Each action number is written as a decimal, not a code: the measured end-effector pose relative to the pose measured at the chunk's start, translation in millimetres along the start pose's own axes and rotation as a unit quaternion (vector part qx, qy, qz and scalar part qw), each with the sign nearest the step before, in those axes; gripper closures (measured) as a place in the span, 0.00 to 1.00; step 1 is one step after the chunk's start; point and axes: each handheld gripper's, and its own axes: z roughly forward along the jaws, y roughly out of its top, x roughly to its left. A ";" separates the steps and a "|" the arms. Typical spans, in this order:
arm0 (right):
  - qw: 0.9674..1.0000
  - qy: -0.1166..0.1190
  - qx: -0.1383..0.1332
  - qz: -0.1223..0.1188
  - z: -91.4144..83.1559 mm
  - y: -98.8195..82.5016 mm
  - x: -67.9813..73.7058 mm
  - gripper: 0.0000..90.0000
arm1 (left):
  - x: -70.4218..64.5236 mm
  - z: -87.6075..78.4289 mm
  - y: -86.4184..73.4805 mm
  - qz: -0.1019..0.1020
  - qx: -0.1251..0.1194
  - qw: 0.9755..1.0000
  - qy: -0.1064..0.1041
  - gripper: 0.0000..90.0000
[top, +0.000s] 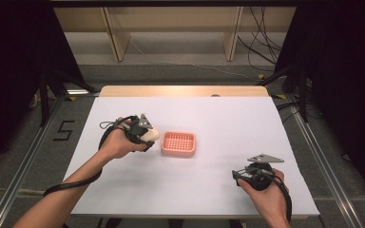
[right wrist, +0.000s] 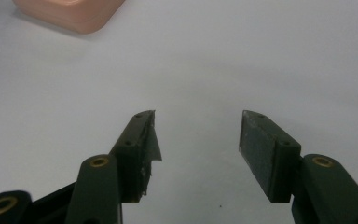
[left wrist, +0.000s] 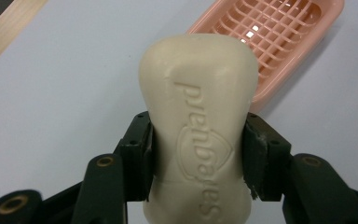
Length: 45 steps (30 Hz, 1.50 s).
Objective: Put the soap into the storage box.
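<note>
1. A cream bar of soap (left wrist: 198,126) with embossed lettering is clamped between the jaws of the left hand-held gripper (top: 142,133), just left of a pink soap dish (top: 178,143) with a grid floor.
2. The dish is set near the middle of the white tabletop (top: 209,118).
3. The right hand-held gripper (right wrist: 196,144) is held released, jaws apart, above bare surface at the near right.
4. A wooden edge (top: 183,90) is seen at the far side; grey floor, dark curtains, wooden legs and loose cables (top: 259,38) surround it.
</note>
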 end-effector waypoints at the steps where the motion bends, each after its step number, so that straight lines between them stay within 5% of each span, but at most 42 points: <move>1: 1.000 -0.001 0.000 0.000 -0.1 0.0 -0.1 0.51 | -0.6 0.7 0.1 -0.006 -0.002 1.000 -0.001 0.55; 19: 1.000 -0.003 0.007 0.004 -0.8 -0.2 0.8 0.51 | 1.0 4.9 5.4 0.009 -0.007 1.000 0.000 0.55; 22: 1.000 -0.002 -0.006 -0.022 0.8 0.3 -3.4 0.51 | 0.8 6.1 6.5 0.012 -0.008 1.000 0.000 0.55; 32: 1.000 0.000 -0.006 -0.020 1.0 0.2 -3.5 0.51 | 0.5 9.6 9.4 0.013 -0.013 1.000 0.000 0.55; 33: 1.000 -0.004 0.003 -0.005 0.0 0.1 -1.8 0.51 | 0.7 10.2 9.6 0.014 -0.013 1.000 0.001 0.55; 35: 1.000 0.004 -0.010 -0.022 1.4 0.4 -3.6 0.51 | 0.4 11.6 9.9 0.008 -0.013 1.000 -0.002 0.55; 39: 1.000 0.000 -0.003 -0.006 0.7 0.3 -2.2 0.51 | 0.3 13.1 11.3 0.011 -0.015 1.000 0.000 0.55; 45: 1.000 0.000 -0.004 -0.016 0.8 0.3 -3.4 0.51 | -0.7 15.1 15.1 0.015 -0.020 1.000 -0.003 0.55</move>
